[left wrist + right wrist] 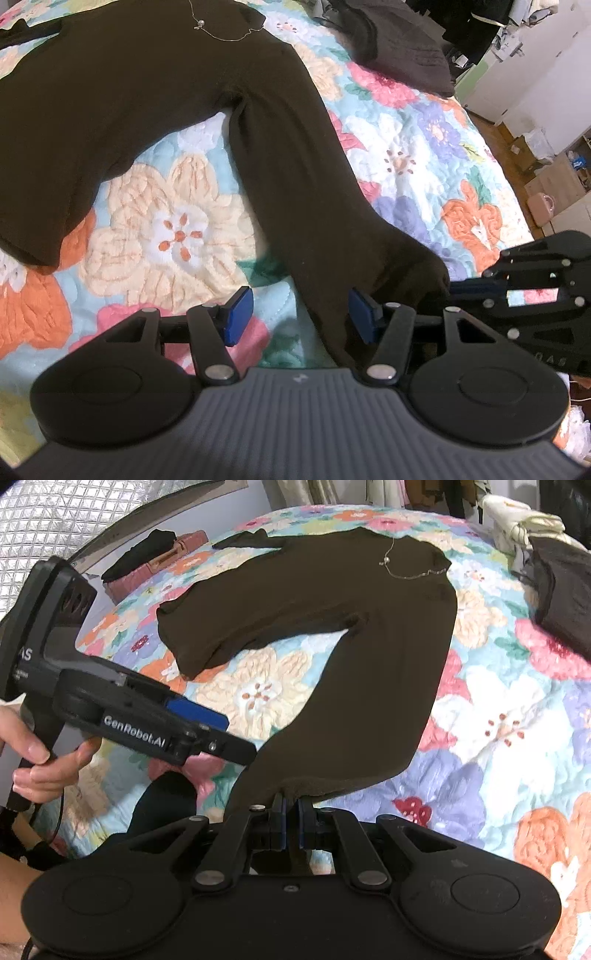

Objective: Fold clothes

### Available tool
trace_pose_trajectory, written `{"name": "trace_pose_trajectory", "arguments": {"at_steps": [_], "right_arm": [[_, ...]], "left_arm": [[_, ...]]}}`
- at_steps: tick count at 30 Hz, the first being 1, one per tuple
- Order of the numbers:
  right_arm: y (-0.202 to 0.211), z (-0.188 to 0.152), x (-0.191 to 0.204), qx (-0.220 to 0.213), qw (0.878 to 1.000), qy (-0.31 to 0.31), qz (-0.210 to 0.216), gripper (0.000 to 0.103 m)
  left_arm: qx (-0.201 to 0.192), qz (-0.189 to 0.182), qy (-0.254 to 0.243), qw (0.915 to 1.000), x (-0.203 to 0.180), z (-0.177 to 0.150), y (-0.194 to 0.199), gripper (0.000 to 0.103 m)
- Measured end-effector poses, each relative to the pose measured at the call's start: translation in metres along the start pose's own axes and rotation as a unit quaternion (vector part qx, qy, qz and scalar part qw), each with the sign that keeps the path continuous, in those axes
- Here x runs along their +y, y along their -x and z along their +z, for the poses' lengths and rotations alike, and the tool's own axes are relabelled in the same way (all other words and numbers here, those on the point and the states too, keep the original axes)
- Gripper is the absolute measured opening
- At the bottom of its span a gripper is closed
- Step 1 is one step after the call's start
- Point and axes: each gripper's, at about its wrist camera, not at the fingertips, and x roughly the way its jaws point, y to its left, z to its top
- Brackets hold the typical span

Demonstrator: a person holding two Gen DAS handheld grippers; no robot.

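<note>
— Left wrist view first: where is the garment?

— The dark brown sweater (155,92) lies spread on the floral quilt (173,229), a thin necklace (221,31) on its chest. One sleeve (314,206) runs down from the body toward the camera.

— And the left gripper (301,314)?

— Fingers wide apart, blue pads on either side of that sleeve, not pressing it. The right gripper (461,288) comes in beside the cuff.

— Right wrist view?

— The right gripper (291,812) is clamped on the sleeve's cuff (295,790), pads together with cloth between. The left gripper (207,723), held by a hand (40,764), hovers just beside the sleeve (388,686), left of it.
</note>
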Motion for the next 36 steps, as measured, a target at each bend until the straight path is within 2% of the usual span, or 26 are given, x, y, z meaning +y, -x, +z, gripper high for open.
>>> {"name": "trace_pose_trajectory", "arguments": {"at_steps": [8, 16, 19, 30, 36], "right_arm": [[0.005, 0.02, 0.012, 0.013, 0.999, 0.041, -0.014, 0.008], [0.002, 0.046, 0.016, -0.003, 0.998, 0.054, -0.023, 0.008], [-0.003, 0.058, 0.018, -0.009, 0.998, 0.058, -0.023, 0.008], [-0.016, 0.132, 0.011, -0.05, 0.996, 0.061, -0.034, 0.008], [-0.02, 0.185, 0.002, -0.065, 0.994, 0.059, -0.061, 0.008]], "left_arm": [[-0.01, -0.01, 0.021, 0.9997, 0.017, 0.007, 0.005, 0.057], [-0.022, -0.02, 0.042, 0.9987, 0.035, 0.015, 0.011, 0.057], [-0.034, -0.019, 0.036, 0.9986, 0.035, 0.022, 0.015, 0.057], [-0.081, 0.015, 0.051, 0.9953, 0.065, 0.057, 0.03, 0.057], [-0.085, 0.007, 0.063, 0.9944, 0.09, 0.08, 0.026, 0.057]]}}
